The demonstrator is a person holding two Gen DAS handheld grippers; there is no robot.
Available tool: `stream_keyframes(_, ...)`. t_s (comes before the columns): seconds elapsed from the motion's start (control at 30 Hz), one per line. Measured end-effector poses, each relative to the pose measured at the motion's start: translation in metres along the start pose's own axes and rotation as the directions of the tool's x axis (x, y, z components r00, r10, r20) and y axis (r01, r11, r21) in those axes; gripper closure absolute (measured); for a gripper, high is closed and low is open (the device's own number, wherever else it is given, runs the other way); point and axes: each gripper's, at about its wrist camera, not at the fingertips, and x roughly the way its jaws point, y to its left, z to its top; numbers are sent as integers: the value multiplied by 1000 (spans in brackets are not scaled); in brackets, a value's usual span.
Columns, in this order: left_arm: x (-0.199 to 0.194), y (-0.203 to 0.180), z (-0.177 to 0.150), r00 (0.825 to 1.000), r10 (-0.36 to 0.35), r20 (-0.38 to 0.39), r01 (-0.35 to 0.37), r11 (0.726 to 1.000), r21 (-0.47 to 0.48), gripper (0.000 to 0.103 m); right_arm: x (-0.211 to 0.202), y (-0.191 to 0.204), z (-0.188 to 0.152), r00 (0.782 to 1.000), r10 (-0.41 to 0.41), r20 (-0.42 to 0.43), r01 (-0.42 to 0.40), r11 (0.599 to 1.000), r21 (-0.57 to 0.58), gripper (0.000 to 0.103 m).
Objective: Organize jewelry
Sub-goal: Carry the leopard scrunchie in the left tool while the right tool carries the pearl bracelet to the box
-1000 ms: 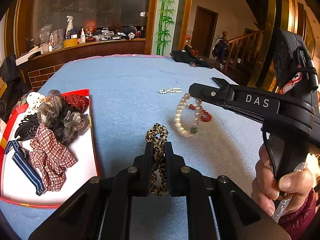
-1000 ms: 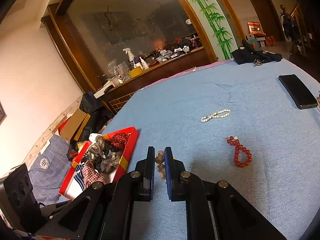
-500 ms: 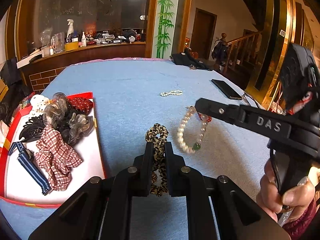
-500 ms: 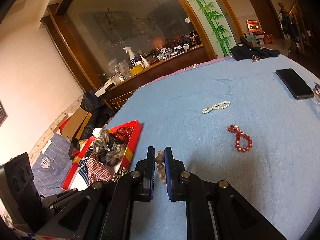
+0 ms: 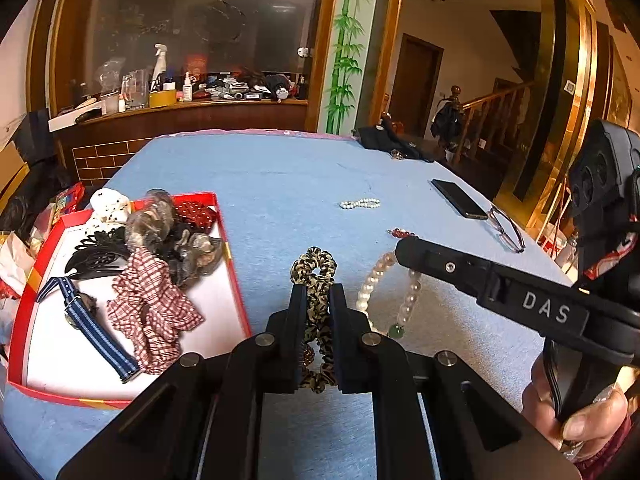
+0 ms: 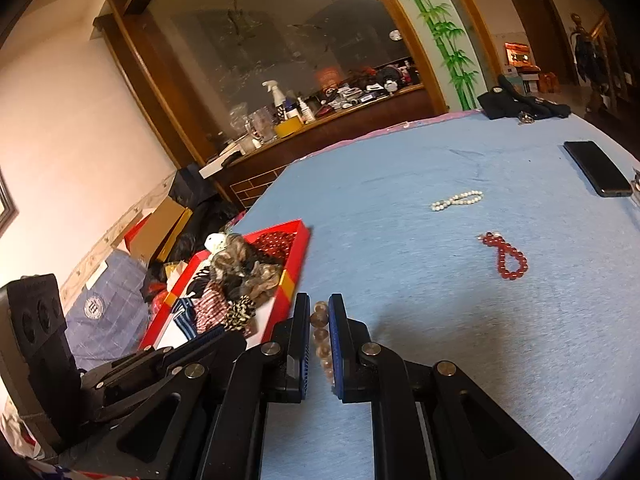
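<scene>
Left wrist view: a table under a blue cloth (image 5: 280,184) fills the scene. At its left edge sits a red-walled tray (image 5: 236,280) with a white floor, holding a heap of hair accessories: a red-and-white checked scrunchie (image 5: 150,304), grey gauze scrunchies (image 5: 160,216), a black claw clip (image 5: 98,254), a red dotted piece (image 5: 196,210), a white dotted piece (image 5: 108,204) and a blue striped strap (image 5: 94,334). The left gripper (image 5: 317,292), just right of the tray's near corner, has its jaws pressed together on a leopard-print scrunchie (image 5: 314,268), whose loop pokes out beyond the tips and whose tail hangs below. The right gripper (image 5: 404,250), gripped by a hand (image 5: 576,420) at the lower right, reaches in from the right and pinches a pearl bracelet (image 5: 370,288) with one green bead; the bracelet dangles above the cloth, just beside the scrunchie. Farther back on the cloth lie a black phone (image 5: 460,199), a pair of glasses (image 5: 506,228) just beside it, dark folded fabric (image 5: 390,142) at the far edge, a small white bead bracelet (image 5: 360,203) in the middle and, partly hidden behind the right gripper, a red bead bracelet (image 5: 402,233). Right wrist view: pearls sit between the closed jaws, and the red bead bracelet lies well apart from the white one.
</scene>
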Motion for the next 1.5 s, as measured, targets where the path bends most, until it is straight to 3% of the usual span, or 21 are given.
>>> stream_keyframes(0.67,-36,79,-3,996,54,72,-43,988,-146,92,16,76,1,999,22,-36,-26,993,-119,93)
stream_keyframes(1.13,-56,175,-22,981,185,61,-159,941,-299,92,47,137,2,993,77,-88,-93,976,-195,93)
stream_keyframes(1.5,-44,207,-31,976,219,17,-200,916,-349,92,89,170,-6,980,124,-158,-155,967,-201,92)
